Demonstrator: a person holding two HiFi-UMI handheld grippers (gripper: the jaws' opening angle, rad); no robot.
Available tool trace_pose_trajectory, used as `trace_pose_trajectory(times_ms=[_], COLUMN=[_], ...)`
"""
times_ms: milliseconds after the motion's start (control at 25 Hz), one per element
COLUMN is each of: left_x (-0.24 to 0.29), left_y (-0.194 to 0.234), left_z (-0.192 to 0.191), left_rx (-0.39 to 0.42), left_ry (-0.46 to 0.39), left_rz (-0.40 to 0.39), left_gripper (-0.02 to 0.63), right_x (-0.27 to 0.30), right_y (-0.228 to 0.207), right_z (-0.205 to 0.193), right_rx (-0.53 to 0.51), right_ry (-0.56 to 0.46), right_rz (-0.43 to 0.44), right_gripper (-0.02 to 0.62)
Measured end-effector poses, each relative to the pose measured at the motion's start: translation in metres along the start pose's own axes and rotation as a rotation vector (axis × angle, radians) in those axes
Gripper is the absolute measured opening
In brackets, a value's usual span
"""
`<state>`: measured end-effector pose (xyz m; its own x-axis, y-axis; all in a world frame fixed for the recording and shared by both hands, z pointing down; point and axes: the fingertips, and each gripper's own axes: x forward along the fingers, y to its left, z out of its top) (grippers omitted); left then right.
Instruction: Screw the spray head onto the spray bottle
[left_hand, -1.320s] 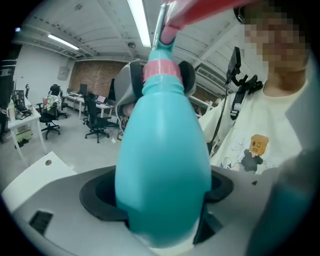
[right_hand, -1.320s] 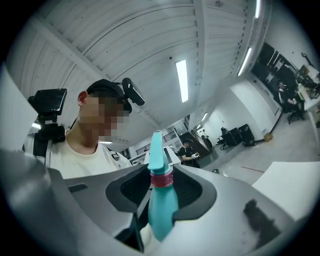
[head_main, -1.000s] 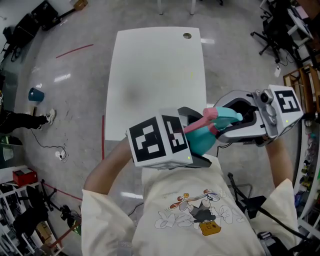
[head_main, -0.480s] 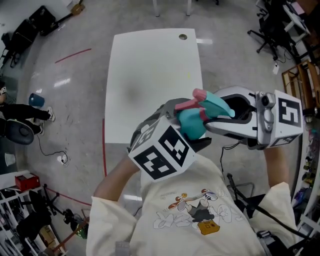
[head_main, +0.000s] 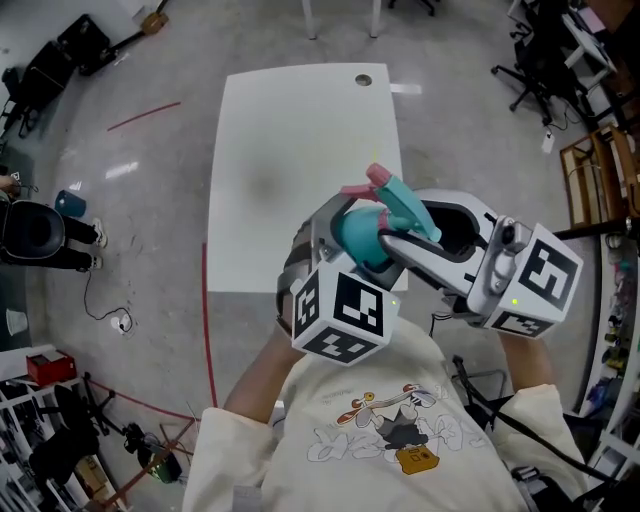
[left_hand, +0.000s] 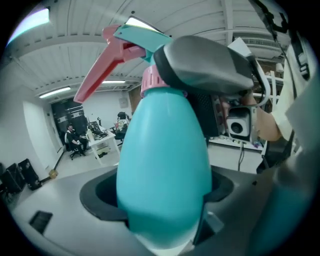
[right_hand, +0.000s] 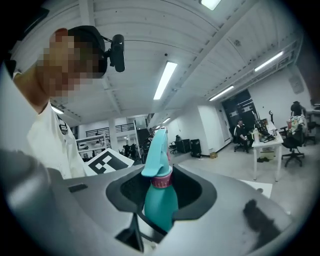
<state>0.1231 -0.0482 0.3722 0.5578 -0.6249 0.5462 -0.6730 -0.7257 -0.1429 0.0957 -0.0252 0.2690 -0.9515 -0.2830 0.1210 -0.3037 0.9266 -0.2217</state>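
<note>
A white counter (head_main: 290, 150) with a round hole (head_main: 362, 79) at its far end stands on a glossy grey floor (head_main: 140, 230); office chairs (head_main: 545, 50) stand far right. Over the counter's near edge the left gripper (head_main: 340, 228) has its jaws spread wide on the body of the teal spray bottle (head_main: 358, 238); the right gripper (head_main: 392, 240) has its jaws set narrower, gripping near the neck. A second ago the bottle lay crosswise; now its spray head (head_main: 395, 195) points away.

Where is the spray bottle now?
Head view, centre: spray bottle above the table's near edge, body in the left gripper, right gripper at its neck.
</note>
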Motion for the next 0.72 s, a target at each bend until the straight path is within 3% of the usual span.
trace_pose_trajectory(times_ms=[240, 360, 480, 720], left_x=[0.021, 0.002, -0.006, -0.007], left_y=[0.020, 0.029, 0.027, 0.024], left_z=[0.015, 0.003, -0.009, -0.014], left_rx=[-0.010, -0.016, -0.041, -0.076], left_ry=[-0.034, -0.040, -0.046, -0.081], left_rz=[0.192, 0.258, 0.259, 0.181], left_gripper=[0.431, 0.432, 0.431, 0.431], right_x=[-0.007, 0.006, 0.014, 0.017], right_y=[-0.027, -0.013, -0.002, 0.004], right_z=[0.009, 0.007, 0.002, -0.005], right_rx=[0.001, 0.008, 0.018, 0.017], right_ry=[-0.059, -0.077, -0.092, -0.071], right_rz=[-0.150, -0.227, -0.253, -0.193], right_gripper=[0.140, 0.140, 0.140, 0.149])
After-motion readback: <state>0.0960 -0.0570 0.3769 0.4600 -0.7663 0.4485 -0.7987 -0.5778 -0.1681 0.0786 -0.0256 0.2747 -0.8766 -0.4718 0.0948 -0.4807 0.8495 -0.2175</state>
